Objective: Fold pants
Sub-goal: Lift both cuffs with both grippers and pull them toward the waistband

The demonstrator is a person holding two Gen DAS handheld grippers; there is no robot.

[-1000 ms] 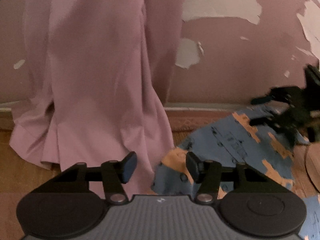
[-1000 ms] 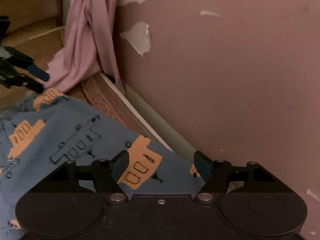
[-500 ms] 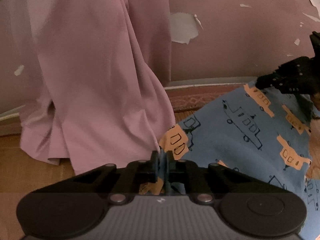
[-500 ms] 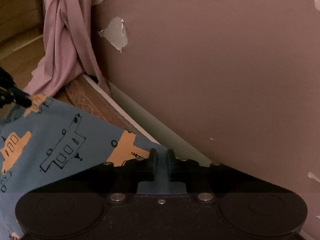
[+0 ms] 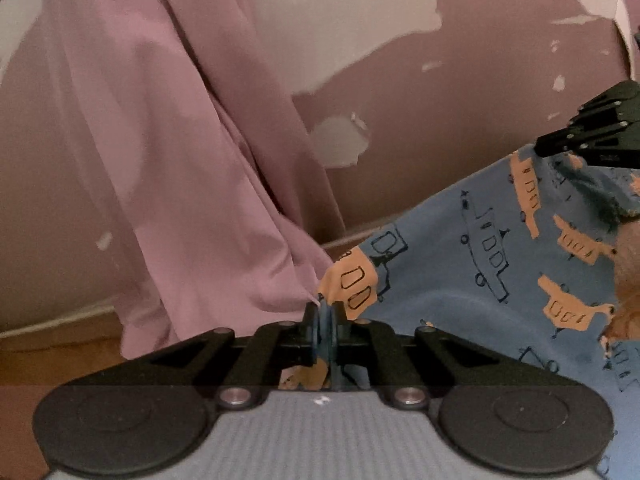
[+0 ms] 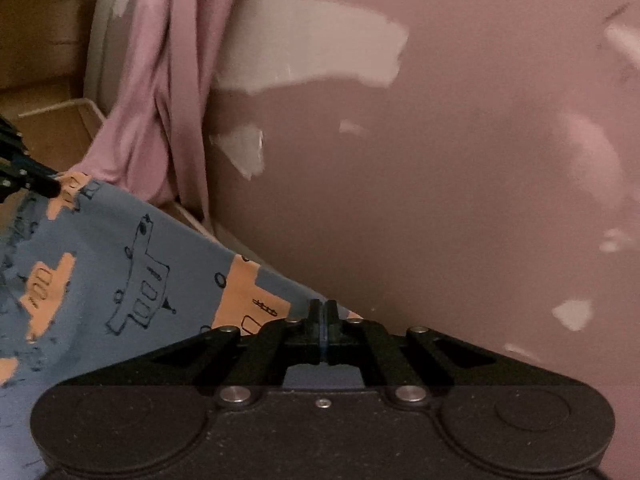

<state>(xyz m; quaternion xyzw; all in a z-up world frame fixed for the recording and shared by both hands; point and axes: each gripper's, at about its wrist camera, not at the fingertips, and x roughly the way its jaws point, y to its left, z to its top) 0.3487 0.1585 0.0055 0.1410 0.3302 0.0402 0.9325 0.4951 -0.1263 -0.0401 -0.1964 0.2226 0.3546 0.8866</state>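
Observation:
The pants (image 5: 472, 280) are blue with orange and outlined vehicle prints; they hang stretched between my two grippers. My left gripper (image 5: 325, 316) is shut on one corner of the cloth's upper edge. In the right wrist view the same pants (image 6: 120, 280) slope down to the left, and my right gripper (image 6: 323, 312) is shut on the other corner. The right gripper (image 5: 592, 140) also shows at the far right of the left wrist view, and the left gripper (image 6: 36, 178) at the left edge of the right wrist view.
A pink curtain (image 5: 180, 168) hangs close behind the left gripper, reaching the wooden floor (image 5: 60, 352). A mauve wall (image 6: 440, 160) with peeling white patches stands right behind the pants. Cardboard boxes (image 6: 44, 80) sit at far left in the right wrist view.
Both grippers closed on the pants' edge a second ago and have since lifted it; the cloth now hangs higher and tauter against the wall.

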